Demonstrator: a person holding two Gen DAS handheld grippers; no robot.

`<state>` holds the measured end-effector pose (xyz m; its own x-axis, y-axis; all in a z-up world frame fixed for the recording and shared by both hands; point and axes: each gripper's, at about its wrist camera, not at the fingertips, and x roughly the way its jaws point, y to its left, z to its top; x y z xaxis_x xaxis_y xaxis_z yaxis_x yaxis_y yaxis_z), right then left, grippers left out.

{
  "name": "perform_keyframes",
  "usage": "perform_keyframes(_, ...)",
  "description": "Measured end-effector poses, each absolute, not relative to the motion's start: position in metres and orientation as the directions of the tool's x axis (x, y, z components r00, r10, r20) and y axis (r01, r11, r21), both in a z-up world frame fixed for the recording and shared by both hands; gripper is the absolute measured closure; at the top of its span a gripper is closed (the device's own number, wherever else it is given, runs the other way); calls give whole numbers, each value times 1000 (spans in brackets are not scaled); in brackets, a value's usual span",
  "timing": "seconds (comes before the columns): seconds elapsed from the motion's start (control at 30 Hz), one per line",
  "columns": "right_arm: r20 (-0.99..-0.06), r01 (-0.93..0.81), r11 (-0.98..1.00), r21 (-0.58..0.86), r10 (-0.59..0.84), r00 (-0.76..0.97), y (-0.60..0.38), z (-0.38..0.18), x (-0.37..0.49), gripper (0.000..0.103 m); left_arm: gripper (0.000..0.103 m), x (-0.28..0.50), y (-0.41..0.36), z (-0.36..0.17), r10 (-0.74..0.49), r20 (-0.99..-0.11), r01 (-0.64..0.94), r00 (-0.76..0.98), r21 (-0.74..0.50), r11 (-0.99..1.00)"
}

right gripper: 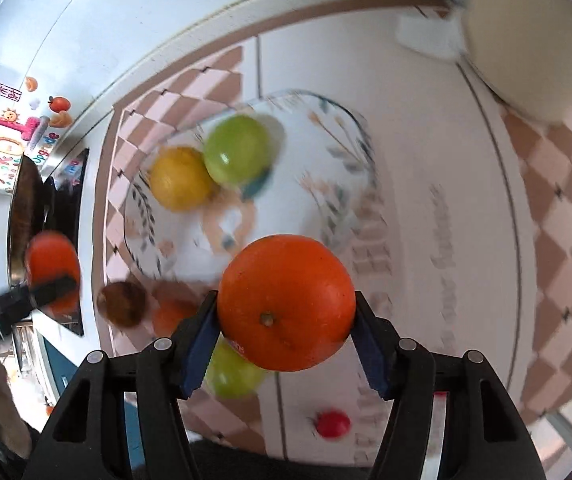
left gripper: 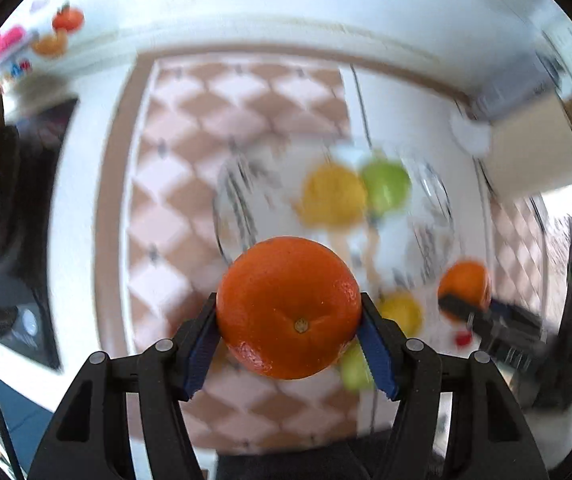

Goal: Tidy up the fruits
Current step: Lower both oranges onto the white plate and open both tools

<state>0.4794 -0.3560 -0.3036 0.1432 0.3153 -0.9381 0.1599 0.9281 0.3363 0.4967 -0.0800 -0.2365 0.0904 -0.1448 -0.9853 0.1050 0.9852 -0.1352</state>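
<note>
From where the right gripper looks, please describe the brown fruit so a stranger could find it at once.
Find the clear glass plate on the checkered cloth, holding a yellow fruit and a green one. Just past its near left rim lies the brown fruit. It alone is dull and dark; its neighbours are bright orange, yellow or green.

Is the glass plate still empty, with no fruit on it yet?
No. In the right wrist view the plate already holds a yellow fruit and a green fruit side by side.
</note>
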Motion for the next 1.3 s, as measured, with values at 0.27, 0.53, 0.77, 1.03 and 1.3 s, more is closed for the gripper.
perform_keyframes(0.27,-944,146,933,329,320,77,-329,-346,529,38,41,581,-84,-302,-60,-998,53,8,-60,997)
perform_keyframes(0.53,-946,138,936,324,322,35,-326,-362,538,38,40,587,-85,-337,-68,-996,39,-53,-70,997)
perform_keyframes(0.77,-951,104,946,307,308,7,-310,-364,544,28,40,587,-78,-336,-85,-994,17,-63,-86,996)
perform_keyframes(1.03,-970,62,970,236,231,78,-313,-331,538,9,9,570,-55,-313,-114,-993,-34,14,-114,993)
perform_keyframes(1.3,-975,54,993,105,92,200,-322,-279,510,9,9,509,-57,-250,-12,-980,5,198,-11,1000)
